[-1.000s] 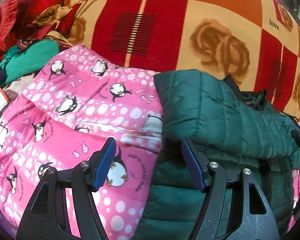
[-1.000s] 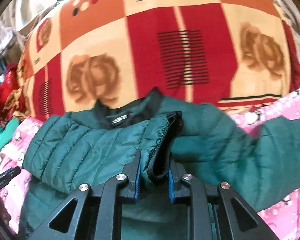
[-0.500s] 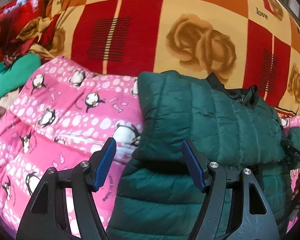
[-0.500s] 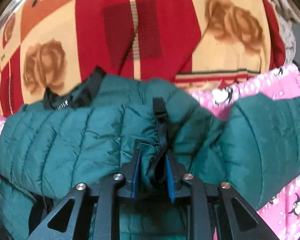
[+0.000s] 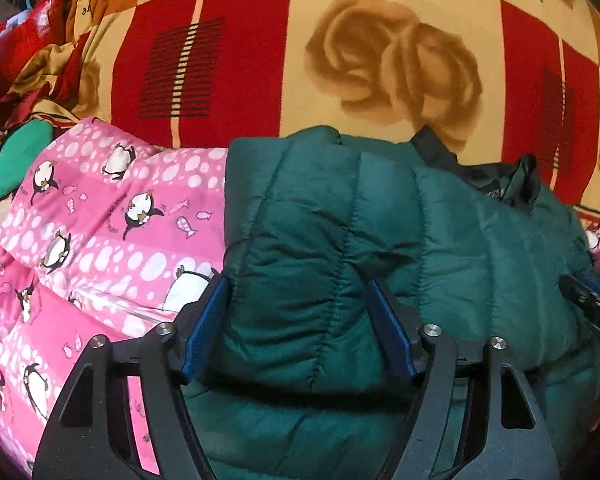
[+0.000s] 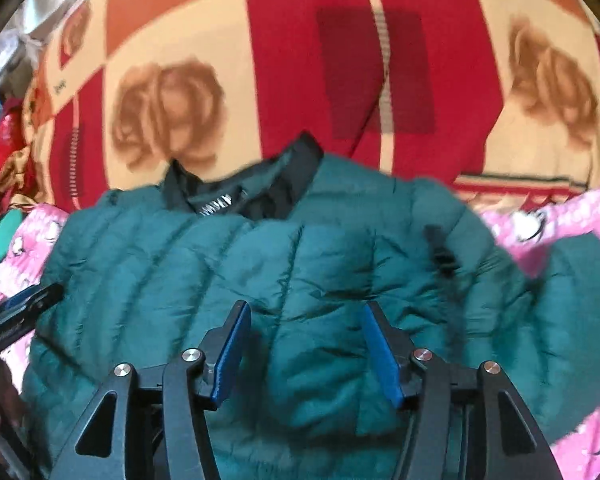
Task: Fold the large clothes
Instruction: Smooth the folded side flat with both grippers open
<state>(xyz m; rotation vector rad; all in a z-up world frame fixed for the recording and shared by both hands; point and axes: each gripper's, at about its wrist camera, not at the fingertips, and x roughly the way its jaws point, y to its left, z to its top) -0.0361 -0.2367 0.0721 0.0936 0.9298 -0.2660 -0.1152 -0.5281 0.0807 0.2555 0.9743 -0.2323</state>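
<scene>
Lying across the middle of both views, the dark green quilted puffer jacket (image 5: 380,248) (image 6: 260,280) rests on a pink padded quilt printed with penguins and white dots (image 5: 100,220) (image 6: 560,216), its black collar (image 6: 252,188) turned toward 12 o'clock and touching a red, orange and cream blanket with brown roses (image 5: 340,40) (image 6: 300,60). One sleeve is folded in over the chest, and a small black tab (image 6: 440,252) shows at 2 o'clock in the right wrist view.

The left gripper (image 5: 300,324) is spread wide, its blue-padded fingers (image 5: 206,320) straddling a puffy fold at the jacket's edge without pinching it; the left pad sits where the jacket meets the pink quilt. The right gripper (image 6: 306,352) is likewise released, pads apart over the jacket's middle, nothing caught between them.

In the left wrist view the other tool's tip pokes in at 3 o'clock; in the right wrist view the left one shows at 9 o'clock, beside the jacket's edge. A bright green cloth (image 5: 12,156) lies at 9 o'clock beyond the quilt, with crumpled red and gold fabric (image 5: 32,60) at 10 o'clock.
</scene>
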